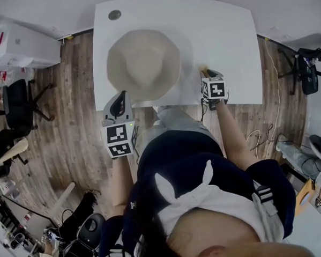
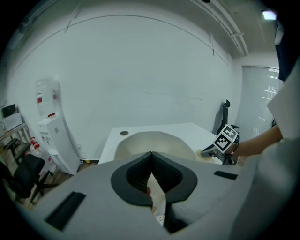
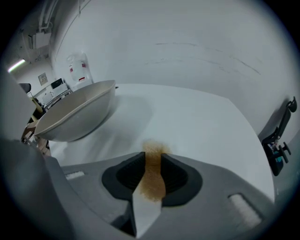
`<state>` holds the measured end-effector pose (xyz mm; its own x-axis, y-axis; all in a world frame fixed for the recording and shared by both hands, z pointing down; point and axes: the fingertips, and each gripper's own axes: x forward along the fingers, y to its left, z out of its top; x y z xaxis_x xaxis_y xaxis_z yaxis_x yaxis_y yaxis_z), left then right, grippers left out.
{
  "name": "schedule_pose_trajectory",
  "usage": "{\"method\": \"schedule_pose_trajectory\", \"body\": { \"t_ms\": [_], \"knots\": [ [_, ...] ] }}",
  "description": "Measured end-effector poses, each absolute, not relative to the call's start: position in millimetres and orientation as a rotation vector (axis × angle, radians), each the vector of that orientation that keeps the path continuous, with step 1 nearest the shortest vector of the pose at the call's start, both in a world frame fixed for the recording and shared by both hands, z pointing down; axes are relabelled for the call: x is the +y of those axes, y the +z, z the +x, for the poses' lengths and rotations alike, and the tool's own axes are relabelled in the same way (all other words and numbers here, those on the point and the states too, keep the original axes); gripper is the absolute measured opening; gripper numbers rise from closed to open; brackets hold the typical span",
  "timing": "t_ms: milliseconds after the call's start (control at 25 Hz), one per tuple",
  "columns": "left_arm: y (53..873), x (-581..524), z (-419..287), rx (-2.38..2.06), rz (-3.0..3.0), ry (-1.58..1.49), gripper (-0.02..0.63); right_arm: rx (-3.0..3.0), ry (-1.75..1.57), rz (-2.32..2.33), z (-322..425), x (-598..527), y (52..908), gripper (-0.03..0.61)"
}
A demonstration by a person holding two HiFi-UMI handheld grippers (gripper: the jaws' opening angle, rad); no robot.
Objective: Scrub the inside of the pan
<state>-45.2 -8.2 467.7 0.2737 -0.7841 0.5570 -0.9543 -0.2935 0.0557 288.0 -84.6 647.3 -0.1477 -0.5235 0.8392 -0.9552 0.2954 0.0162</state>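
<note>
A wide beige pan (image 1: pixel 144 64) (image 2: pixel 154 143) (image 3: pixel 75 115) sits on the white table (image 1: pixel 220 31), left of centre. My left gripper (image 1: pixel 120 98) (image 2: pixel 151 154) hangs at the table's front edge, right at the pan's near rim, jaws shut; I see nothing gripped between them. My right gripper (image 1: pixel 207 72) (image 3: pixel 152 157) rests on the table to the right of the pan, apart from it. It is shut on a brown scrub pad (image 3: pixel 152 176) (image 1: pixel 204 69) that fills the gap between its pads and sticks out in front. The left gripper view also shows the right gripper (image 2: pixel 208 152).
A round grommet hole (image 1: pixel 114 15) (image 2: pixel 123 133) is at the table's far left corner. A water dispenser (image 2: pixel 49 122) and black office chairs (image 1: pixel 19 103) stand left of the table. Another chair (image 1: pixel 307 69) and floor cables (image 1: pixel 257 136) are to the right.
</note>
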Motion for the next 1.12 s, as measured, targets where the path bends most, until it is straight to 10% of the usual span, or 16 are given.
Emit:
{"method": "schedule_pose_trajectory", "body": {
  "t_ms": [400, 1120],
  "knots": [
    [477, -14, -52, -1.597, 2.128, 0.628, 0.005, -1.896, 0.743, 1.208, 279, -88, 639, 0.009],
    [517, 2, -93, -1.681, 1.945, 0.693, 0.005, -2.435, 0.724, 0.919, 164, -137, 496, 0.006]
  ]
}}
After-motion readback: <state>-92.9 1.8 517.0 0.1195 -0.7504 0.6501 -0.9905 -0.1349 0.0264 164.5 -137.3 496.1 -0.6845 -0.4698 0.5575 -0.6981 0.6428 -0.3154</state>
